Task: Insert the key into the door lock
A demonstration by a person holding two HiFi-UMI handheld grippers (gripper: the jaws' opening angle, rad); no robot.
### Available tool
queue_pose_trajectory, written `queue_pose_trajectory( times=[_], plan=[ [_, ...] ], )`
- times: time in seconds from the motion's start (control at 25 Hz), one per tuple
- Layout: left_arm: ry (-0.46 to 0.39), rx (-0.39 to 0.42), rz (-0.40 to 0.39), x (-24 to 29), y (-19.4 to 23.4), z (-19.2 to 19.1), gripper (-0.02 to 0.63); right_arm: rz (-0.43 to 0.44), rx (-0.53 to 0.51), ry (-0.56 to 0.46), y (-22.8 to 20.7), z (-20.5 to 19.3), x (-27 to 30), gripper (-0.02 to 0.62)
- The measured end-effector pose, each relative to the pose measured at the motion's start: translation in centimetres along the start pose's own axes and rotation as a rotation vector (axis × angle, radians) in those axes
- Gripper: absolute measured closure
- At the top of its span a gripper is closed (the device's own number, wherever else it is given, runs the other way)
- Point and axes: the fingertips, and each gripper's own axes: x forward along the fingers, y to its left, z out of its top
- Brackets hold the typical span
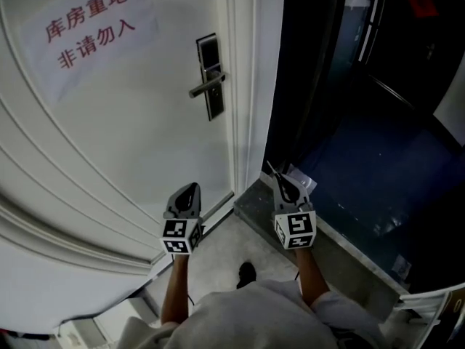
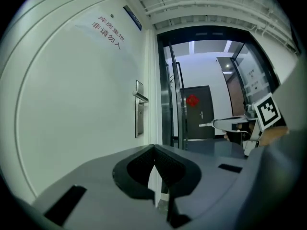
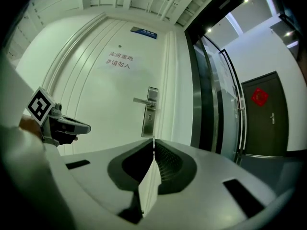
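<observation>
Two grippers were counted: the left gripper and the right gripper, each carried on one forearm and each fitted with one marker cube, at and; both were pointed level toward the doorway.

One white door was recorded, bearing one sign in red characters, one lock plate and one lever handle. One further dark door with one red ornament was seen beyond the glazed opening. One dark shoe was noted on the floor between the forearms.

One key was identified, though only as a thin metal sliver seen edge-on. It was pinched at the very tips of the right gripper's jaws, which were pressed almost fully together on it. A short length was seen projecting past the tips, and in the head view it appeared as a thin dark line rising from that gripper.

The left gripper's jaws were found closed tip to tip, with nothing between them; only the door frame was visible through the slot below the tips.

The key was held well apart from the lock plate. In the head view the plate lay above and to the left of the right gripper; in the right gripper view it stood just above the jaw tips, farther off. No contact between the key and the lock plate was observed. The left gripper was held beside the right, nearer the door face.
</observation>
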Motion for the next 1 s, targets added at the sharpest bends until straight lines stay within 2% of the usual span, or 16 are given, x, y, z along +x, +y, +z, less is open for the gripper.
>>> queue_pose_trajectory(
  times=[0.2,0.4,1.0],
  plan=[
    [-0.009,0.009,0.037,5.8,2.2,1.2,0.589,0.033,0.013,0.012,-2.7,-0.8,6.2,0.566],
    [0.001,0.009,0.067,9.4,3.6,1.2,0.589,0.073,0.022,0.017,-4.2,-1.5,10.6,0.566],
    [0.023,0.008,0.106,12.0,7.0,0.6,0.589,0.13,0.032,0.046,-3.1,-3.3,16.3,0.566]
  ],
)
